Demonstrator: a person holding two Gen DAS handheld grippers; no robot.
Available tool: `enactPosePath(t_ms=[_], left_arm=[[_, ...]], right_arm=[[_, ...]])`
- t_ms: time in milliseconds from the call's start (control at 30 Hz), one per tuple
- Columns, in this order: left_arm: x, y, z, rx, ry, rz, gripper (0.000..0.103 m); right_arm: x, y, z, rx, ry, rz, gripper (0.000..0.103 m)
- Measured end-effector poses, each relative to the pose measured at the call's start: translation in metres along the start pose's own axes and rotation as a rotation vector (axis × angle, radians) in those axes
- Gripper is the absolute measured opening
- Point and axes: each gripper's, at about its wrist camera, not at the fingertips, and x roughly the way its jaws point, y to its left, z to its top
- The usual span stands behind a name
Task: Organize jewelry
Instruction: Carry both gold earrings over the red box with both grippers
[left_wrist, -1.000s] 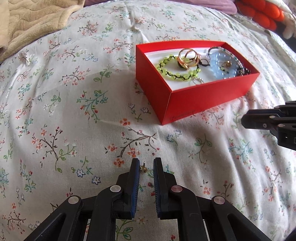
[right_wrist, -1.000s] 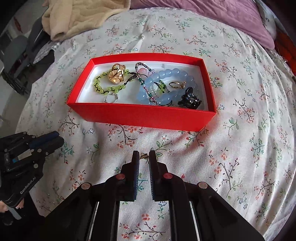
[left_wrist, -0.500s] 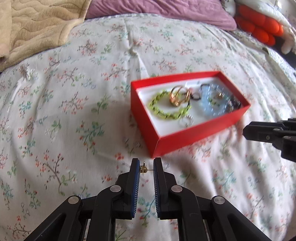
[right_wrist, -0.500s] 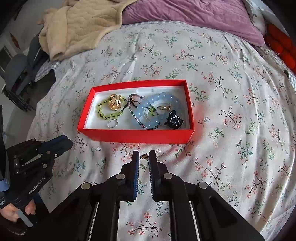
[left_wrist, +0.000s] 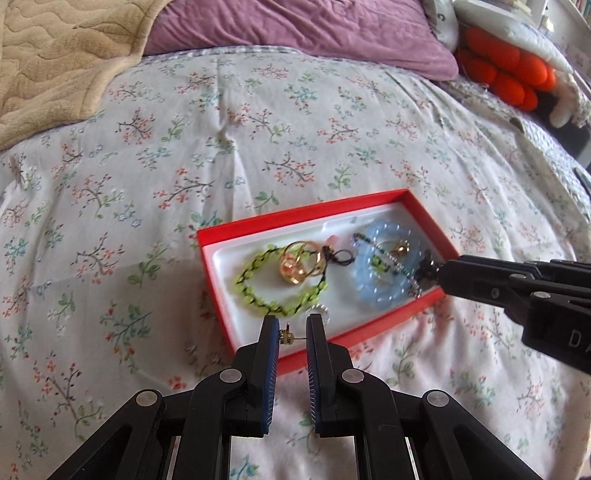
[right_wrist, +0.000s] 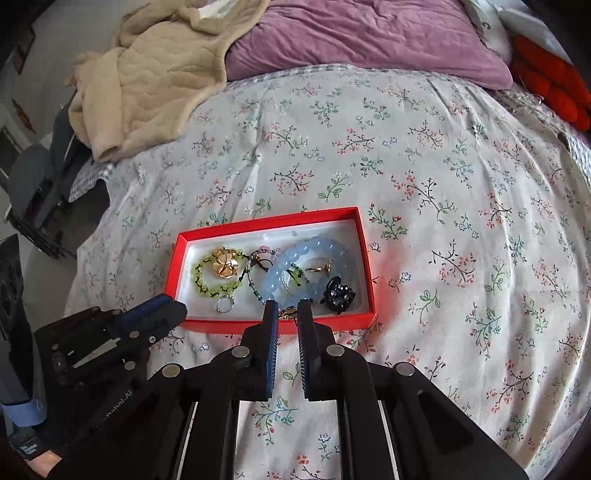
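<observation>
L gripper (left_wrist: 290, 328) is nearly closed, pinching a small gold stud earring (left_wrist: 286, 336) between its blue pads; the post runs sideways across the gap to the other pad. It hangs over the near-left corner of the red box (left_wrist: 258, 228), w/ the box's front wall just under the tips

R gripper (right_wrist: 284, 309) is also nearly closed, pinching a small gold piece (right_wrist: 286, 313), prob. another earring; too small to tell its shape. Tips sit over the front edge of the box, about mid-length, just in front of the blue bead bracelet (right_wrist: 314, 249)

Box sits on a floral bedspread (right_wrist: 443, 221), open top, white lining. Inside, left to right in the R wrist view: green bead bracelet (right_wrist: 201, 275) w/ a gold flower ring (right_wrist: 224, 266) lying on it, small silver ring (right_wrist: 224, 305) near the front wall, a thin multicolour bead strand (right_wrist: 255, 286), the blue bracelet w/ a gold ring (right_wrist: 320, 267) inside its loop, black jewelled piece (right_wrist: 338, 293) at the right end

Beige blanket (right_wrist: 147, 81) and purple pillow (right_wrist: 369, 40) at the far end of the bed, orange plush thing (left_wrist: 506, 70) at far right

In the L wrist view the R gripper comes in from the right, tip over the box's right end. A blue cuff (right_wrist: 22, 410) shows at the hand holding the L gripper
</observation>
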Motion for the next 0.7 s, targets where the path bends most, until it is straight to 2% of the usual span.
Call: enactPosePath(t_ms=[433,700], left_arm=[[0.037,-0.013,0.015,-0.055,0.011,0.014,0.010],[0.043,-0.016,0.018,-0.035,-0.005,0.043,0.012]], right_arm=[[0.028,-0.013,0.015,0.086,0.007,0.001,0.011],[0.032,-0.025,0.019,0.122,-0.018,0.028,0.012]])
